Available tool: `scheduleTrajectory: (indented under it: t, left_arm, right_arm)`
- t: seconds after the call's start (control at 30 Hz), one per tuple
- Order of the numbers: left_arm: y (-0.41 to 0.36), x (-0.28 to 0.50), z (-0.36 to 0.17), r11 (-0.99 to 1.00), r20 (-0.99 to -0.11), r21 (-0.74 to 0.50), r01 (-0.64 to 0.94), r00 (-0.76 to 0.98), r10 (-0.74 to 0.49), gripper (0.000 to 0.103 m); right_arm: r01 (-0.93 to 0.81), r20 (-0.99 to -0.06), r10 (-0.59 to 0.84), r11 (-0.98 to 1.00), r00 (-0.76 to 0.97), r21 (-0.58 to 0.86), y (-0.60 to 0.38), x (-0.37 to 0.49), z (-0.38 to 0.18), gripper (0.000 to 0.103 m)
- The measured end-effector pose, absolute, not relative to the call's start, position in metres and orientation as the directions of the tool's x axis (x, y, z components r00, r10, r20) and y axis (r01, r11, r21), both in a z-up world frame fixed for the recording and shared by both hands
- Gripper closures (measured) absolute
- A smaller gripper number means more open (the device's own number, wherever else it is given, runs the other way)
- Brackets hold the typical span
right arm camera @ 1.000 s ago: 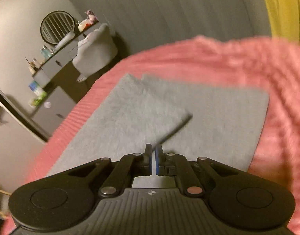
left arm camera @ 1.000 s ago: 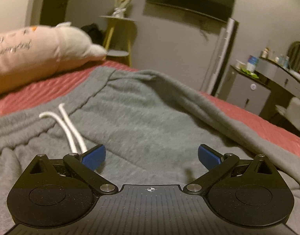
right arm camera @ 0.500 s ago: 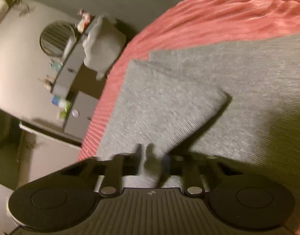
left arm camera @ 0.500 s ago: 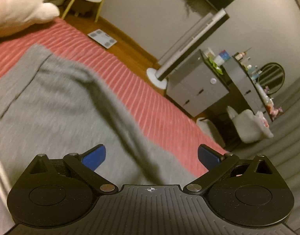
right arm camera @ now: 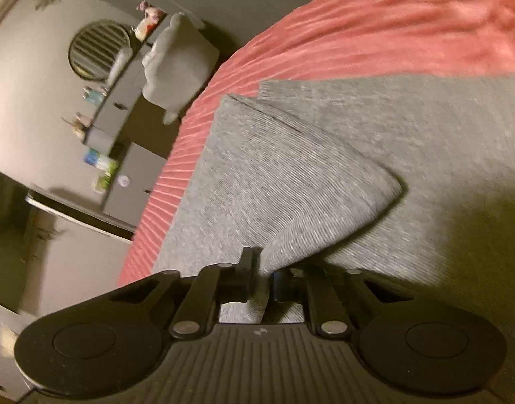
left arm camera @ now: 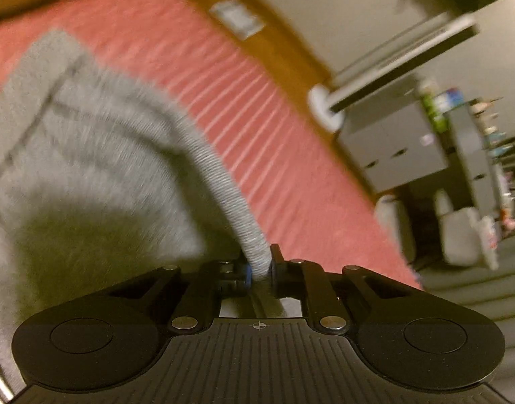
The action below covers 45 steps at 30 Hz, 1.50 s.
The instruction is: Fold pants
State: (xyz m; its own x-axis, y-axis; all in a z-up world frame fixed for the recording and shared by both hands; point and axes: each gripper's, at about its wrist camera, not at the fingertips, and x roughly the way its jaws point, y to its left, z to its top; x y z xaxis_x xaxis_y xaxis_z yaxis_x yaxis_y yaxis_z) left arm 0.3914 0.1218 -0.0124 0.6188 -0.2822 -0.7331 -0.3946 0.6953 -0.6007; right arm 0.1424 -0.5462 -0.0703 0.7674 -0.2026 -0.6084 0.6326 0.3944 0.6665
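Left wrist: the formerly spread left hand-held gripper [left arm camera: 260, 267] now pinches the pants [left arm camera: 99, 155].

The right tool [right arm camera: 263, 274] pinches a folded edge of the grey pants [right arm camera: 324, 168] on the red bedspread [right arm camera: 358, 33].

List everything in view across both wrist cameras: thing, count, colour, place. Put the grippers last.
pants: 1, grey, spread on the bed, one fold lifted at each gripper
bedspread: 1, red ribbed, under the pants
cabinet: 1, grey, on the floor beside the bed
round mirror: 1, dark frame, on the wall above the dresser
chair: 1, pale grey, at the dresser
scale: 1, pale, on the wooden floor; blurred
left gripper: 1, black with blue pads, shut on a grey fabric edge
right gripper: 1, black, shut on a pants fold
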Motion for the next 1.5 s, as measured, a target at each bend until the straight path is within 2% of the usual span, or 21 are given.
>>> scheduleTrajectory:
  t: [0.1,0.23,0.33,0.4,0.5,0.57,0.67,0.73,0.77,0.8,0.83,0.9,0.97,1.0,1.03,1.1,1.17,1.23,1.33,1.4,1.5]
  left_arm:
    - [0.122,0.360,0.034,0.722,-0.648,-0.632,-0.281,0.703,-0.293,0.092]
    - [0.127,0.277,0.082,0.712,-0.484,-0.693,-0.113,0.805,-0.344,0.091]
    - [0.133,0.201,0.077,0.680,-0.454,-0.726,-0.104,0.815,-0.361,0.089]
    - [0.129,0.166,0.050,0.698,-0.513,-0.702,-0.141,0.780,-0.359,0.088]
    - [0.115,0.139,0.004,0.749,-0.647,-0.620,-0.233,0.692,-0.320,0.088]
    - [0.114,0.132,-0.020,0.730,-0.691,-0.614,-0.300,0.651,-0.314,0.090]
    - [0.120,0.131,-0.032,0.707,-0.714,-0.594,-0.383,0.656,-0.245,0.074]
    - [0.125,0.136,-0.033,0.688,-0.712,-0.595,-0.415,0.670,-0.211,0.044]
    - [0.128,0.138,-0.031,0.677,-0.707,-0.595,-0.433,0.683,-0.184,0.036]
    - [0.130,0.142,-0.029,0.673,-0.694,-0.598,-0.435,0.701,-0.163,0.020]
    - [0.132,0.146,-0.028,0.665,-0.698,-0.587,-0.461,0.705,-0.127,0.017]
    - [0.139,0.154,-0.029,0.649,-0.696,-0.590,-0.481,0.710,-0.107,0.016]
    - [0.143,0.165,-0.039,0.618,-0.721,-0.592,-0.518,0.683,-0.118,0.022]
    - [0.145,0.170,-0.043,0.600,-0.734,-0.593,-0.537,0.666,-0.130,0.040]
    - [0.147,0.173,-0.043,0.591,-0.736,-0.601,-0.538,0.660,-0.148,0.066]
    - [0.151,0.172,-0.034,0.613,-0.736,-0.590,-0.525,0.662,-0.142,0.089]
    - [0.153,0.167,-0.013,0.640,-0.678,-0.613,-0.464,0.725,-0.124,0.090]
    - [0.151,0.155,0.009,0.665,-0.619,-0.625,-0.410,0.779,-0.101,0.091]
    - [0.152,0.153,0.015,0.723,-0.635,-0.553,-0.414,0.771,-0.045,0.091]
    - [0.149,0.150,0.002,0.753,-0.702,-0.483,-0.446,0.712,-0.029,0.090]
    - [0.147,0.141,-0.027,0.773,-0.781,-0.401,-0.491,0.625,-0.008,0.090]
  right_arm:
    - [0.613,-0.585,-0.220,0.454,0.780,0.646,-0.544,0.148,-0.040,0.098]
    - [0.434,-0.365,-0.235,0.492,0.901,0.755,-0.547,0.116,0.016,0.098]
    - [0.383,-0.277,-0.268,0.540,0.922,0.750,-0.550,0.076,0.040,0.098]
    - [0.419,-0.302,-0.293,0.571,0.907,0.706,-0.551,0.055,0.037,0.098]
    - [0.543,-0.435,-0.328,0.579,0.838,0.609,-0.551,0.039,0.008,0.098]
    - [0.617,-0.532,-0.328,0.542,0.781,0.571,-0.554,0.036,-0.022,0.098]
    - [0.685,-0.623,-0.314,0.484,0.717,0.544,-0.552,0.040,-0.058,0.095]
    - [0.666,-0.596,-0.311,0.464,0.740,0.584,-0.550,0.037,-0.063,0.089]
    - [0.646,-0.582,-0.293,0.456,0.759,0.612,-0.551,0.037,-0.063,0.084]
    - [0.624,-0.566,-0.274,0.453,0.777,0.637,-0.553,0.039,-0.061,0.068]
    - [0.612,-0.559,-0.262,0.458,0.786,0.645,-0.552,0.042,-0.059,0.058]
    - [0.597,-0.560,-0.241,0.489,0.793,0.636,-0.550,0.049,-0.055,0.057]
    - [0.601,-0.577,-0.229,0.513,0.784,0.613,-0.551,0.061,-0.055,0.059]
    - [0.604,-0.584,-0.227,0.521,0.779,0.603,-0.552,0.065,-0.054,0.075]
    - [0.611,-0.595,-0.227,0.527,0.771,0.591,-0.551,0.067,-0.055,0.093]
    - [0.629,-0.609,-0.246,0.536,0.754,0.562,-0.548,0.068,-0.050,0.097]
    - [0.617,-0.577,-0.278,0.563,0.768,0.550,-0.544,0.064,-0.034,0.098]
    - [0.543,-0.481,-0.273,0.569,0.833,0.617,-0.545,0.051,-0.018,0.098]
    - [0.484,-0.379,-0.303,0.602,0.874,0.635,-0.543,0.032,-0.006,0.098]
    - [0.514,-0.416,-0.309,0.611,0.855,0.602,-0.543,0.028,-0.015,0.098]
    - [0.622,-0.567,-0.308,0.587,0.764,0.518,-0.548,0.034,-0.044,0.097]
